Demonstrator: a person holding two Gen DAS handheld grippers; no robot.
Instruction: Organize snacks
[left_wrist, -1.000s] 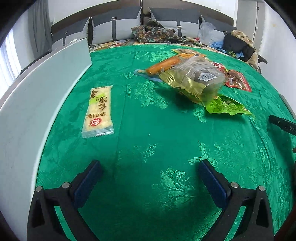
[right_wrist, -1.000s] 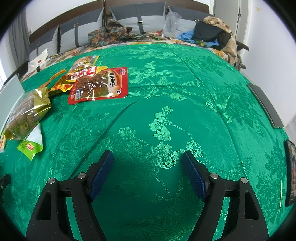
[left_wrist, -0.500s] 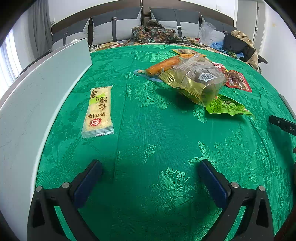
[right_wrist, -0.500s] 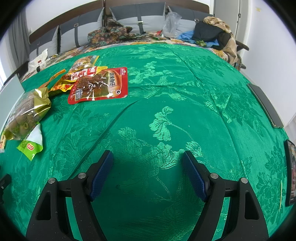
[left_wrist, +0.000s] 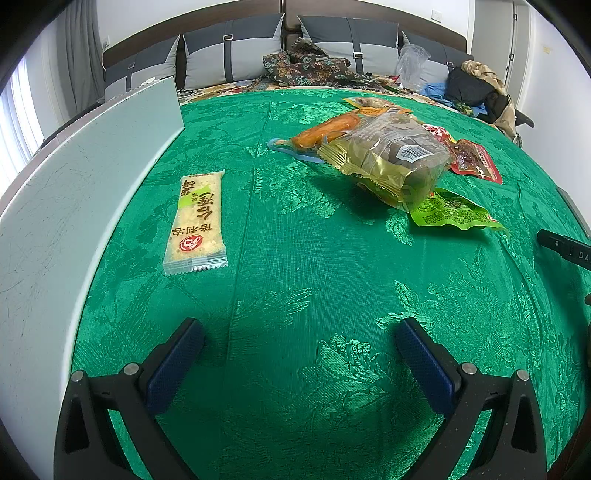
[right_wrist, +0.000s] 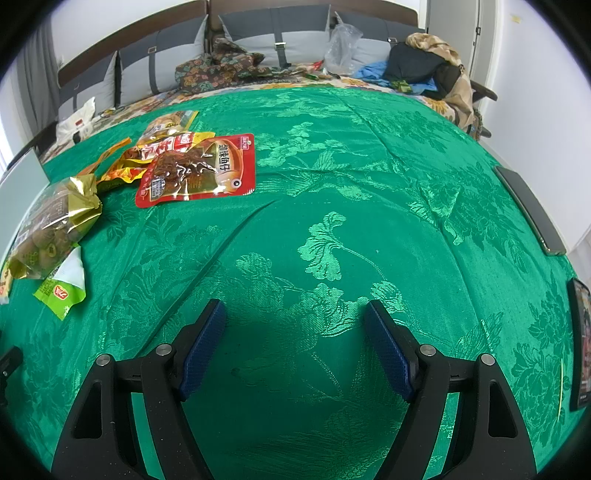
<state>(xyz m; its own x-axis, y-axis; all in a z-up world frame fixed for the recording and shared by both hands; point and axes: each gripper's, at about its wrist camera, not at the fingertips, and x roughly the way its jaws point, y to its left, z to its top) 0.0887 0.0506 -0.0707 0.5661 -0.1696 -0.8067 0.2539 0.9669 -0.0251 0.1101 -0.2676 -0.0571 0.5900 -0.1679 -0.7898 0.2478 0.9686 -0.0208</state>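
Snack packs lie on a green patterned cloth (left_wrist: 295, 258). A pale yellow wafer bar (left_wrist: 195, 223) lies alone at the left, ahead of my left gripper (left_wrist: 299, 332), which is open and empty. Further off is a heap: a gold bag (left_wrist: 388, 162), an orange pack (left_wrist: 325, 131), a green packet (left_wrist: 450, 212) and a red pouch (left_wrist: 474, 160). My right gripper (right_wrist: 295, 314) is open over bare cloth. In its view the red pouch (right_wrist: 197, 171), yellow packs (right_wrist: 162, 146), gold bag (right_wrist: 51, 225) and green packet (right_wrist: 64, 286) lie to the left.
A tall white panel (left_wrist: 74, 184) stands along the left edge of the cloth. A dark phone (right_wrist: 532, 210) and a second screen (right_wrist: 581, 343) lie at the right edge. Cushions (left_wrist: 236, 55), clothes and a plastic bag (left_wrist: 413, 66) sit behind.
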